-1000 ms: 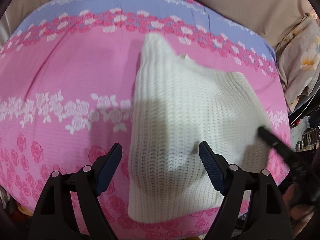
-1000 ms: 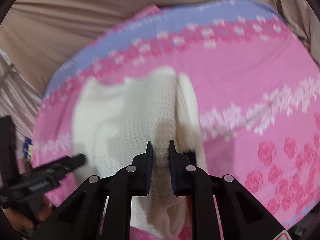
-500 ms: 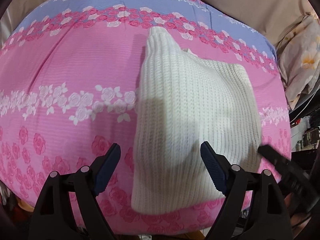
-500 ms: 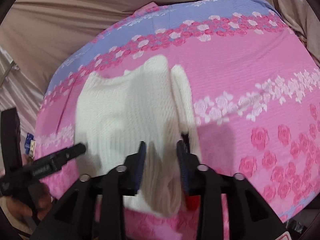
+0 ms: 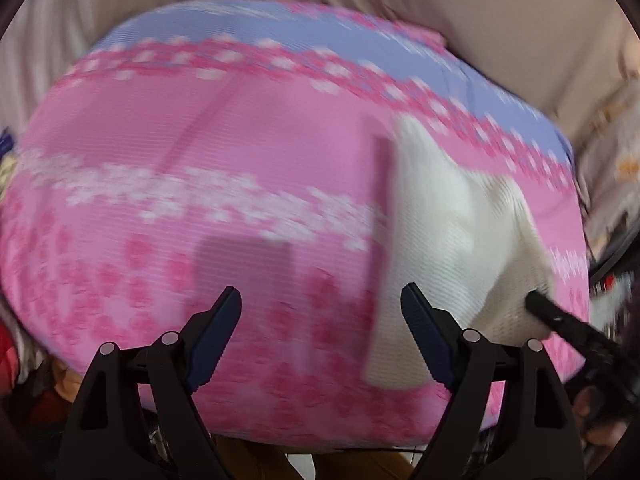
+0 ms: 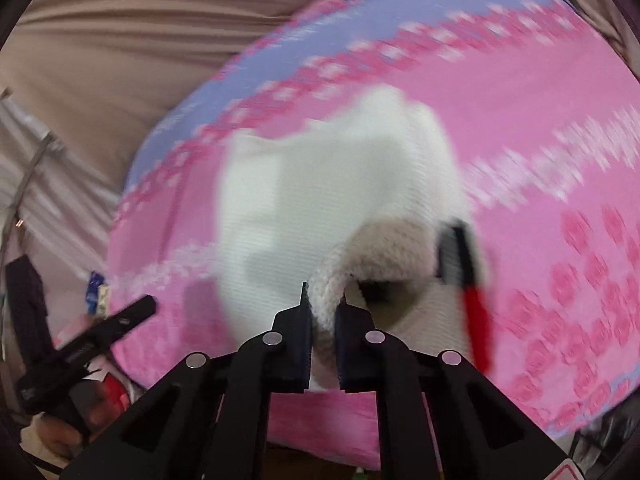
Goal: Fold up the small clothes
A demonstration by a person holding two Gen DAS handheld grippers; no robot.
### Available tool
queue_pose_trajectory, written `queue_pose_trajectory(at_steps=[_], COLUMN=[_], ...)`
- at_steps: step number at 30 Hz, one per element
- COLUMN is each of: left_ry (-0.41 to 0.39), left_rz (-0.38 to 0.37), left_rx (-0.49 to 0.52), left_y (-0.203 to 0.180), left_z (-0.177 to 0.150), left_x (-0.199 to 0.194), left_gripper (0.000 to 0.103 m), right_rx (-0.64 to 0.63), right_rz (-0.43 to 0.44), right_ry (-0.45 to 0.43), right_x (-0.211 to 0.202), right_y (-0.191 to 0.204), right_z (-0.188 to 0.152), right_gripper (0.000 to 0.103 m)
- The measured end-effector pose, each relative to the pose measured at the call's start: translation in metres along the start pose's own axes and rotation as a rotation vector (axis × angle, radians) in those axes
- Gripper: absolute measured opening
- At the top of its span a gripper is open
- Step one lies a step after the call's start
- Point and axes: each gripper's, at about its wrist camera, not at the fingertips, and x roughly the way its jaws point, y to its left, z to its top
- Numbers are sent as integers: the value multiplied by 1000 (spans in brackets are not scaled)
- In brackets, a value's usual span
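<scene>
A white knitted sweater [image 5: 452, 232] lies on the pink flowered bedsheet [image 5: 200, 184]; it also shows in the right wrist view [image 6: 320, 184]. My left gripper [image 5: 320, 312] is open and empty, over bare sheet to the left of the sweater. My right gripper [image 6: 323, 312] is shut on a lifted fold of the sweater's near edge. The right gripper's tip [image 5: 560, 320] shows at the sweater's right side in the left wrist view. Both views are blurred by motion.
Beige fabric [image 6: 120, 40] lies behind the bed. A flowered pillow [image 5: 612, 168] sits at the far right. A black and red clip-like thing [image 6: 468, 280] rests beside the sweater. The left gripper [image 6: 100, 328] shows at the left of the right wrist view.
My right gripper, open half a second ago, has shut on the sweater's near edge and lifted it. My left gripper has swung left, off the sweater.
</scene>
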Motion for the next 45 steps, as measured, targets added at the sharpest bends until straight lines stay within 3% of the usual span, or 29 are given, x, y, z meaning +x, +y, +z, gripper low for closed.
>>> queue_pose_trajectory(at_steps=[4,7,12,17,21,23,25,26,28,31,35,36,37,38,42,44,45], left_ry=[-78,-105,-92,-42,-36,-48,-59,-59,-52,6,50,54,59,63,43,50,59], left_rz=[99,167,273,274,265,236,180,162,130,53,15,17,28,40,56,60,62], left_rx=[-193,-319,-407,-482,-481,-484,-469,-456,-407,-328,-288,-278,-273,-275,-329,-352,-365], left_y=[74,133,194,225,235,241,238,236,223,199,182,182,184,187,212,223,226], left_z=[7,-2,-29,-50,-55,-50,-39,-34,-21,-7,-10,-14,-17,-20,-33,-33,-33], left_x=[-30,-49,-59,-55,-55,-56,-52,-49,-38,-14,-1,-1,-1,-1,-10,-9,-7], left_gripper=[80,80,80,80,80,80,80,80,80,80,80,80,80,80,80,80,80], right_rx=[-329,-431,-539,-643,-647,-601,-515,-449,-354,-221,-137,-127,-128,-137,-270,-340,-364], right_rz=[47,93,90,30,143,205,200,155,65,19,29,26,20,39,149,146,110], right_ry=[84,191,334,404,393,310,236,193,190,226,313,325,304,292,181,197,251], right_x=[48,104,167,196,176,139,117,109,118,157,220,229,233,231,202,213,231], right_y=[128,186,241,260,263,251,231,214,189,167,171,171,175,183,233,248,251], right_z=[-1,-15,-58,-86,-88,-78,-61,-46,-17,19,33,32,33,35,36,27,21], right_gripper=[9,9,9,16,16,25,33,40,44,44,43,39,22,8,7,10,14])
